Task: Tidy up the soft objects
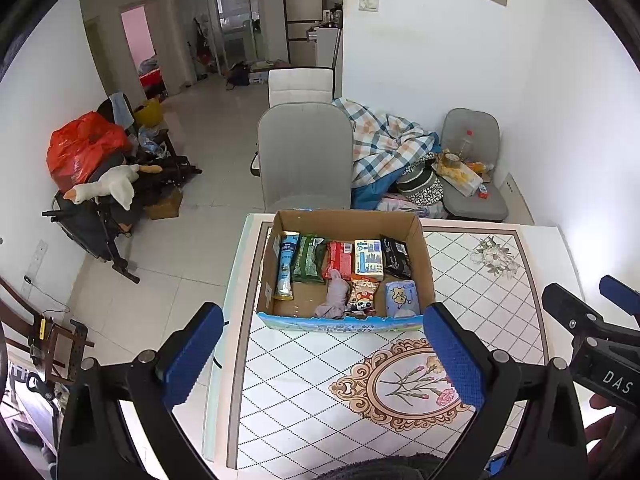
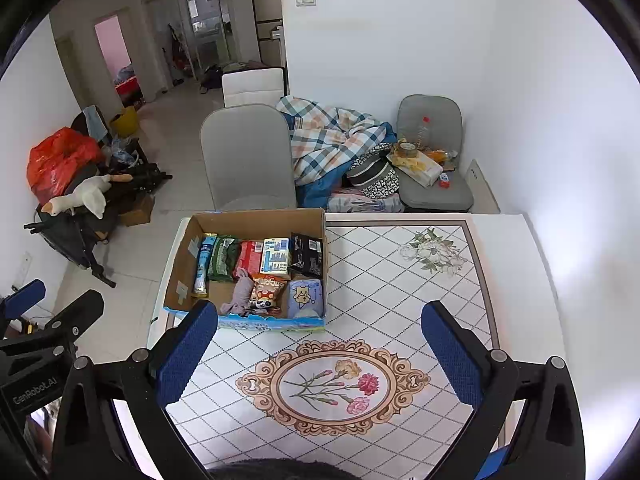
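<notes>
Both grippers hung above the near edge of the surface [image 2: 400, 280], a white top patterned with diamond lines and a floral medallion. The left gripper [image 1: 324, 356] was released, its 2 blue-padded fingers [image 1: 192, 356] spread wide with nothing between them. The right gripper [image 2: 320, 354] was likewise spread and empty, and it also showed at the right edge of the left wrist view.

A cardboard box [image 1: 348, 220] sat on the far left part of the surface, well apart from both grippers, its front flap printed in blue. Inside, along the back wall, stood a row of soft packs: a light blue pack [image 1: 287, 264], a green pack [image 1: 308, 258], a red pack [image 1: 339, 258], a cream and blue pack [image 1: 368, 260] and a black pack [image 1: 396, 258]. In front of that row lay a crumpled grey cloth [image 1: 335, 296], a cartoon-printed snack bag [image 1: 363, 296] just beside it, and a pale blue pack [image 1: 402, 298] in the front right corner.

Beyond the surface stood a grey chair [image 1: 306, 156], with a plaid blanket [image 1: 384, 140] heaped to its right.
</notes>
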`<state>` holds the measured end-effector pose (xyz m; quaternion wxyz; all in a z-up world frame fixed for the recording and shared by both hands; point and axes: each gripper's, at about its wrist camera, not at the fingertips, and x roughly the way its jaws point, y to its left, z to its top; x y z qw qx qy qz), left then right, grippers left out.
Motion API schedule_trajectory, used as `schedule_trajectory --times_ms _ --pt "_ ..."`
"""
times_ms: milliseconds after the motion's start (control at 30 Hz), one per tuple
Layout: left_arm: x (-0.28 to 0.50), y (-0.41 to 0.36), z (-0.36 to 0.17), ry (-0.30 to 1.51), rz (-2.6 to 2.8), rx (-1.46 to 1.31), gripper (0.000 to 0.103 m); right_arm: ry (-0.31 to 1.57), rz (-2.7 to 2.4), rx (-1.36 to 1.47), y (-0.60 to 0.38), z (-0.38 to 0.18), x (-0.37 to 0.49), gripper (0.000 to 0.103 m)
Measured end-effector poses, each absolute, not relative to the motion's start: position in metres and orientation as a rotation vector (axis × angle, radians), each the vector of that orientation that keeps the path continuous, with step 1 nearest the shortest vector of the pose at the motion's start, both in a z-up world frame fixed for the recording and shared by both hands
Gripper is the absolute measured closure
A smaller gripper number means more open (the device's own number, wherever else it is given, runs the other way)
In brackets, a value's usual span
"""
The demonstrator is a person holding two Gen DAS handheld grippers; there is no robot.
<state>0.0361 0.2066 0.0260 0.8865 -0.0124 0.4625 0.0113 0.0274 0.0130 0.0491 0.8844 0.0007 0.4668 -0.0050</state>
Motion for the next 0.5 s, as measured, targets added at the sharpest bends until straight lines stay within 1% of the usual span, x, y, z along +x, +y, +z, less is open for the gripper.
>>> schedule_trajectory --times_ms 500 --pt "0.0363 0.2074 0.0254 0.96 0.024 -0.027 0.0 0.969 -0.022 0.0 0.0149 0.0486 0.029 0.0"
